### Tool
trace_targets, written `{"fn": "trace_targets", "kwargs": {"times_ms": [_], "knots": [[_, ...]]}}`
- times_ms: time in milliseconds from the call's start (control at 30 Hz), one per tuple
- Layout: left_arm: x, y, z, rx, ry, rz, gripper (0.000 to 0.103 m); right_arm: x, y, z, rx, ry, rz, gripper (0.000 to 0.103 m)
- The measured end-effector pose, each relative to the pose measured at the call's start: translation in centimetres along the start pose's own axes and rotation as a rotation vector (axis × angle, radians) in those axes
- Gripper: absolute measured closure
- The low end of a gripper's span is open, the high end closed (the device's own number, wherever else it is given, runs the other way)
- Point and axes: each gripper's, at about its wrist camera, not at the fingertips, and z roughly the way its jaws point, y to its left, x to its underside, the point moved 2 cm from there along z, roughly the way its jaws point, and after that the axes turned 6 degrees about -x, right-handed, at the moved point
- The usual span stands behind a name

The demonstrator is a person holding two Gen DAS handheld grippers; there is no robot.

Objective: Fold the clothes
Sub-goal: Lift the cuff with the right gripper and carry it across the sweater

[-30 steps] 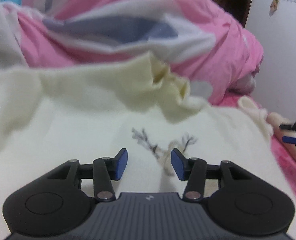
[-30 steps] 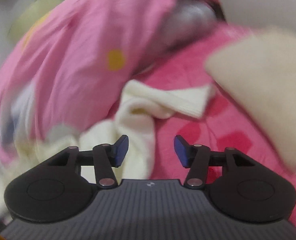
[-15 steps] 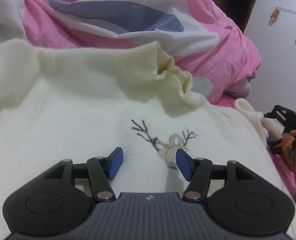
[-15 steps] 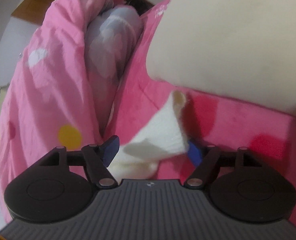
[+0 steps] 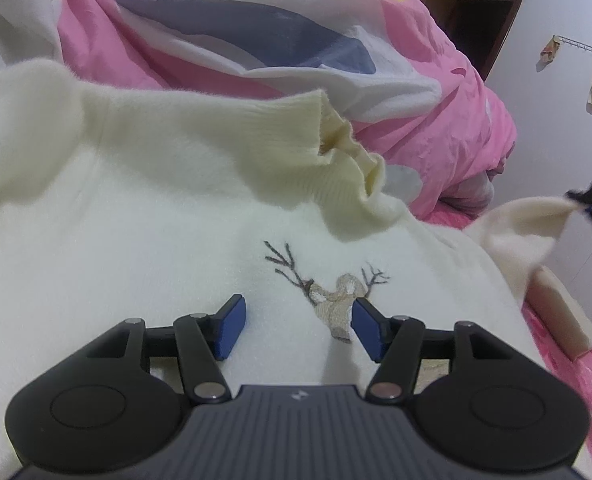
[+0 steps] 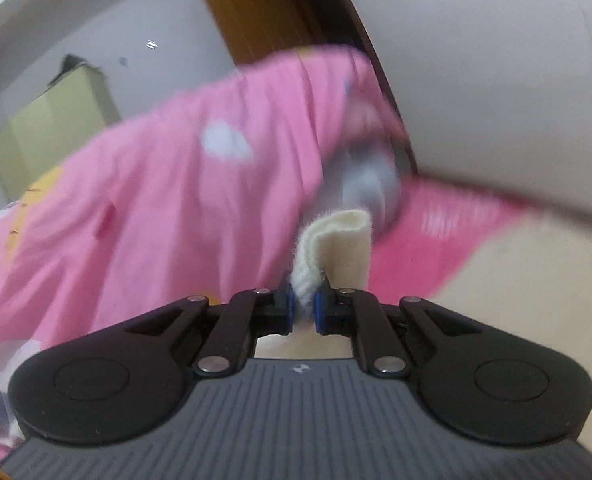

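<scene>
A cream knit sweater (image 5: 136, 220) lies front up on the bed, ribbed collar (image 5: 296, 144) toward the duvet and an embroidered deer (image 5: 331, 304) on the chest. My left gripper (image 5: 297, 312) sits open just above the chest, its blue pads either side of the deer with nothing pinched. My right gripper (image 6: 304, 304) is closing, its pads pressing on the folded sleeve cuff (image 6: 339, 240), which stands up from between them. In the left wrist view that sleeve (image 5: 523, 228) is lifted off the bed at the far right by the right gripper (image 5: 591, 204).
A crumpled pink duvet (image 5: 435, 92) with white and grey patches is heaped behind the sweater. A beige pillow (image 6: 535, 272) lies on the pink sheet (image 6: 435, 232) to the right. Behind stand a wooden door (image 6: 264, 20) and a pale cabinet (image 6: 56, 120).
The right gripper went from open around the sleeve cuff to shut on it and rose, lifting the sleeve. The left gripper's jaws widened a little and stayed over the deer.
</scene>
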Motion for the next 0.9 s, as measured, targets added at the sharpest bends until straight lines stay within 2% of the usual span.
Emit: {"fn": "trace_targets", "kwargs": {"times_ms": [100, 200, 333, 500, 567, 667, 767, 800, 900], "knots": [[0.0, 0.0, 0.0, 0.001, 0.001, -0.001, 0.043, -3.2, -0.6, -2.4, 0.034, -0.056, -0.084, 0.095], [0.0, 0.0, 0.0, 0.001, 0.001, -0.001, 0.043, -4.6, -2.5, -4.1, 0.102, -0.079, -0.126, 0.096], [-0.1, 0.0, 0.0, 0.001, 0.002, 0.0, 0.043, -5.3, -6.9, -4.2, 0.203, -0.087, -0.1, 0.096], [-0.1, 0.2, 0.0, 0.003, 0.003, -0.001, 0.043, -6.0, -11.5, -2.4, 0.317, -0.078, -0.032, 0.097], [-0.1, 0.2, 0.0, 0.003, 0.002, -0.002, 0.043, -6.3, -12.6, -2.6, 0.34, -0.099, -0.007, 0.097], [-0.1, 0.2, 0.0, 0.002, 0.002, -0.002, 0.043, -7.7, -13.5, -3.7, 0.361, -0.153, 0.02, 0.103], [-0.1, 0.2, 0.0, 0.002, 0.003, -0.003, 0.043, -9.4, -14.0, -5.7, 0.376, -0.212, 0.016, 0.103], [-0.1, 0.2, 0.0, 0.002, 0.003, -0.003, 0.043, -9.8, -14.1, -6.1, 0.382, -0.214, 0.015, 0.103], [-0.1, 0.2, 0.0, 0.005, 0.004, -0.007, 0.043, -9.3, -14.2, -6.4, 0.357, -0.147, 0.02, 0.102]]}}
